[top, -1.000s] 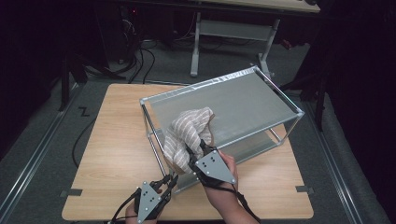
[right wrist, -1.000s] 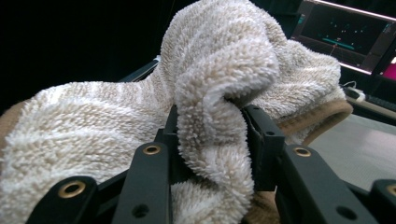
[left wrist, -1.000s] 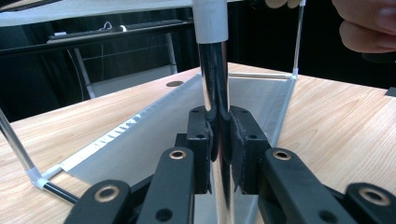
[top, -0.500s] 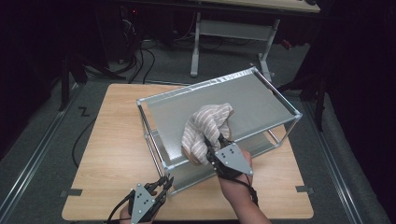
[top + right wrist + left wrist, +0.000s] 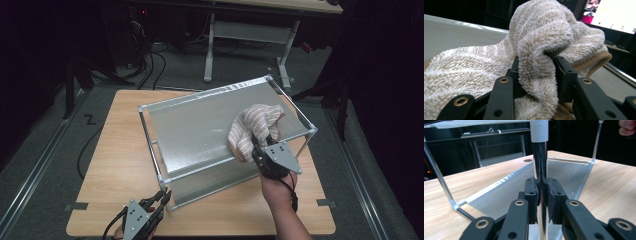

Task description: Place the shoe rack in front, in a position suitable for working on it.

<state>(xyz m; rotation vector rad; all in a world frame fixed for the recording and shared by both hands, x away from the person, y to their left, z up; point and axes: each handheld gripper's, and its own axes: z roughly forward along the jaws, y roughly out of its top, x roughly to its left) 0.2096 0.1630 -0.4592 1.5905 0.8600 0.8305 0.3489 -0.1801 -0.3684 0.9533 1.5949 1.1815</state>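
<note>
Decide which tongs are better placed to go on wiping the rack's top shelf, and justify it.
Right. The right tongs grip the beige striped terry towel on the frosted top shelf of the metal rack. The left tongs clamp the shiny metal corner post, steadying it.

Left gripper (image 5: 161, 197) sits low at the near edge, jaws clamped. Right gripper (image 5: 262, 145) reaches forward, jaws closed, forearm extended.
</note>
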